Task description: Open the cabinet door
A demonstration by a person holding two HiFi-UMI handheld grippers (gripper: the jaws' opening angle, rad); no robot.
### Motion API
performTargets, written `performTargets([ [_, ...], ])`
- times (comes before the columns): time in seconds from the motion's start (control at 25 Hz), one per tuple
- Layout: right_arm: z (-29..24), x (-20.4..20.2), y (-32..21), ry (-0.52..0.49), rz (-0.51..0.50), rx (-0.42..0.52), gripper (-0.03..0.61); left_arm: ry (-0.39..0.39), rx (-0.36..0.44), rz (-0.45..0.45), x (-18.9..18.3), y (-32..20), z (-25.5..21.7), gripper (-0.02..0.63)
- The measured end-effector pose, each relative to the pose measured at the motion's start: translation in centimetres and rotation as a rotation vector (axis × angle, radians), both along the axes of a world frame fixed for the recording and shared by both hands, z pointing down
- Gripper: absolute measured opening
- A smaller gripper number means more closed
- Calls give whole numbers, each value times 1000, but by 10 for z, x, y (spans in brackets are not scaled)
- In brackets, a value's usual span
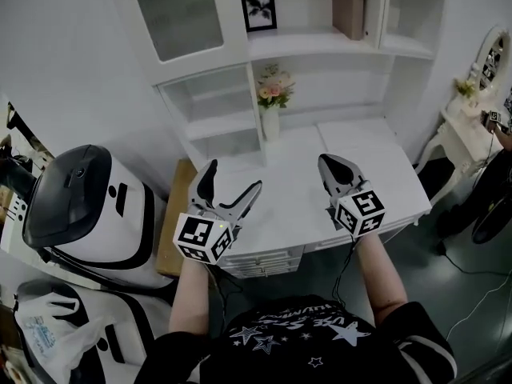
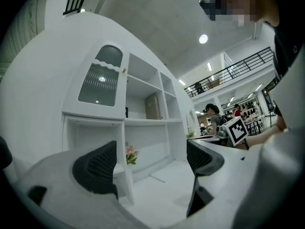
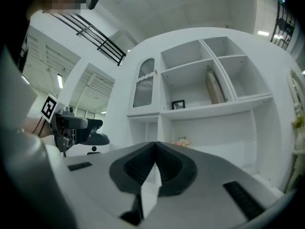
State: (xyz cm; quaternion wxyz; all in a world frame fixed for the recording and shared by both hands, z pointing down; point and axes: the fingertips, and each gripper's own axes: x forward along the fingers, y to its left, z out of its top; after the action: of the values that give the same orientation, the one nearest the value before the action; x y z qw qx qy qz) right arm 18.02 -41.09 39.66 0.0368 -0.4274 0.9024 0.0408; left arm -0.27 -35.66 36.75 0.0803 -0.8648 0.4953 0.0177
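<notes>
The white hutch's upper-left cabinet door (image 1: 178, 14) has a frosted glass panel and stands closed above the white desk (image 1: 296, 190). It also shows in the left gripper view as the cabinet door (image 2: 100, 82), with a small knob on its right edge, and in the right gripper view as the cabinet door (image 3: 144, 82). My left gripper (image 1: 232, 181) hovers over the desk's left part, jaws apart and empty (image 2: 150, 163). My right gripper (image 1: 330, 162) hangs over the desk's right part with its jaws pressed together on nothing (image 3: 153, 161). Both are well below the door.
A vase of flowers (image 1: 272, 102) stands at the desk's back. A picture frame (image 1: 258, 10) and a brown book (image 1: 349, 2) sit on the shelf. A white domed machine (image 1: 88, 206) and a wooden stand (image 1: 176, 222) are left of the desk, and a dressing table (image 1: 472, 126) is at the right.
</notes>
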Motion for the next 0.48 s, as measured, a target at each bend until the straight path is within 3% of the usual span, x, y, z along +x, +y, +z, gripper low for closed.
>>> performTargets([
  [0.24,-35,18,-38,-3,-38,43,6,17,83,-29,17,-36,-51,459],
  [0.48,-79,15,-68,14,-63,135,6,-28,145,-25,21,-66,-93,459],
])
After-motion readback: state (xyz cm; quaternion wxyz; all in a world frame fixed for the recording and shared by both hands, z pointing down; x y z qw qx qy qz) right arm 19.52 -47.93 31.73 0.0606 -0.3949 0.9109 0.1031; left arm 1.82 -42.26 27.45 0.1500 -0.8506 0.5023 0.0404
